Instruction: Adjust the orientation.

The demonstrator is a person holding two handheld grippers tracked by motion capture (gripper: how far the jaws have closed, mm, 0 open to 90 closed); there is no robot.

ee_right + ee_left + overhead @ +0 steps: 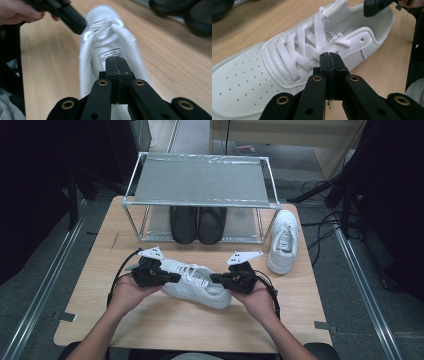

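The left tongs (pixel 172 277) are seen pressed together, empty, at the laces of the white sneaker (pixel 197 282). The sneaker lies near-centre on the tabletop (pixel 160 320). The right tongs (pixel 216 279) are likewise pressed together, empty, at its heel opening.

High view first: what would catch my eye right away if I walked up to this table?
A white sneaker lies mid-table between two hands, with the left gripper and the right gripper both shut and pointing at it from either side. Its partner, a second white sneaker, lies to the right of a metal shoe rack at the far edge. A pair of black shoes sits on the rack's lower shelf.
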